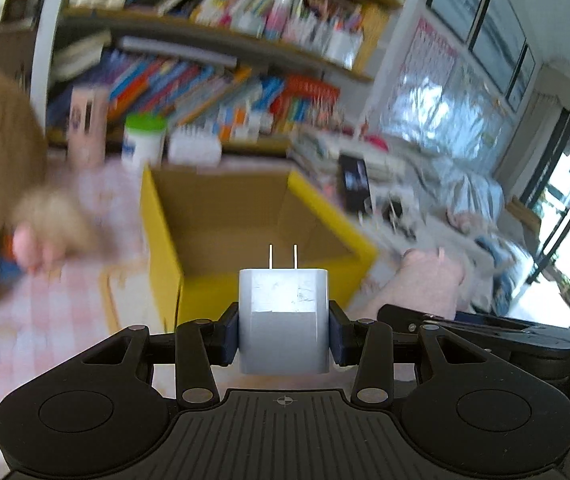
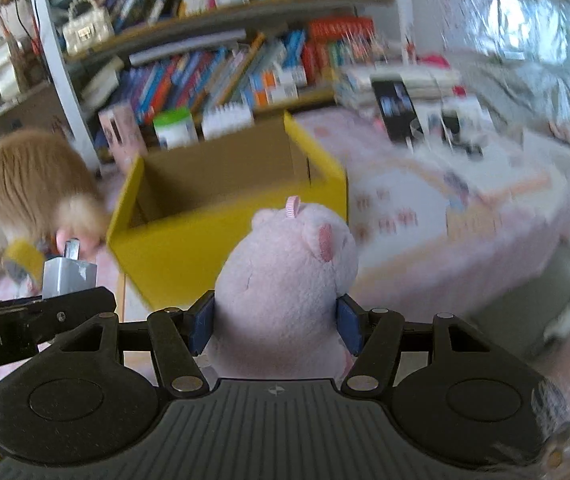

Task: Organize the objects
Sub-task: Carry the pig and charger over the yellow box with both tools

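Observation:
My left gripper (image 1: 284, 330) is shut on a white plug-in charger (image 1: 284, 312), prongs pointing forward, held just in front of an open yellow cardboard box (image 1: 165, 240). The box looks empty inside. My right gripper (image 2: 275, 322) is shut on a pink plush pig (image 2: 285, 280), held in front of the same box (image 2: 173, 252). In the right wrist view the left gripper with the charger (image 2: 67, 276) shows at the lower left. In the left wrist view the pink plush (image 1: 431, 280) shows at the right of the box.
The box stands on a pink checked tablecloth (image 1: 45, 300). A brown plush toy (image 2: 25, 184) and a yellow tape roll (image 2: 25, 262) lie left of the box. A green-lidded tub (image 1: 143, 140), a pink carton (image 1: 85, 120) and a bookshelf (image 1: 225, 60) stand behind. A black phone (image 2: 399, 110) is at the right.

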The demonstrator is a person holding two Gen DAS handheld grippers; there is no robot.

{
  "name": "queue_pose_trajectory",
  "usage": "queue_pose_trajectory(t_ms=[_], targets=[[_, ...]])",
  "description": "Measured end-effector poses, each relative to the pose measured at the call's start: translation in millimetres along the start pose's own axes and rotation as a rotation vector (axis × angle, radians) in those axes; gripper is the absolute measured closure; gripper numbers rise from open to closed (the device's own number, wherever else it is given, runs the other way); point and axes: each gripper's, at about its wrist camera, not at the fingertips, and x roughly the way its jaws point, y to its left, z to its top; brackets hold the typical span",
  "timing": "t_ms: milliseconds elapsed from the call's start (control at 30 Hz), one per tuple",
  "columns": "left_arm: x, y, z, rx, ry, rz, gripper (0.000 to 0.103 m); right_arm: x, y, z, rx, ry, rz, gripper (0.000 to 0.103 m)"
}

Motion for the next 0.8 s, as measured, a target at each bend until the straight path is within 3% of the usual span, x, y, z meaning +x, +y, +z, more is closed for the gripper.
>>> queue_pose_trajectory(t_ms=[167, 333, 533, 800], targets=[[35.3, -4.6, 33.6, 0.018, -0.049, 0.061, 0.062, 22.1, -7.5, 63.6, -0.046, -0.105, 0.041, 0.044], [81.0, -2.6, 46.9, 0.025, -0.015, 0.143, 0.062, 58.0, -12.7, 113.8, -0.097, -0.138, 0.084, 0.044], [126.7, 4.2, 40.8, 0.036, 0.067, 0.221, 0.062, 125.0, 6.8, 143.1, -0.203, -0.029, 0.177, 0.044], [160.0, 5.5, 33.1, 0.061, 0.173, 0.304, 0.062, 210.7, 43.2, 137.9, -0.361, 0.197, 0.272, 0.044]])
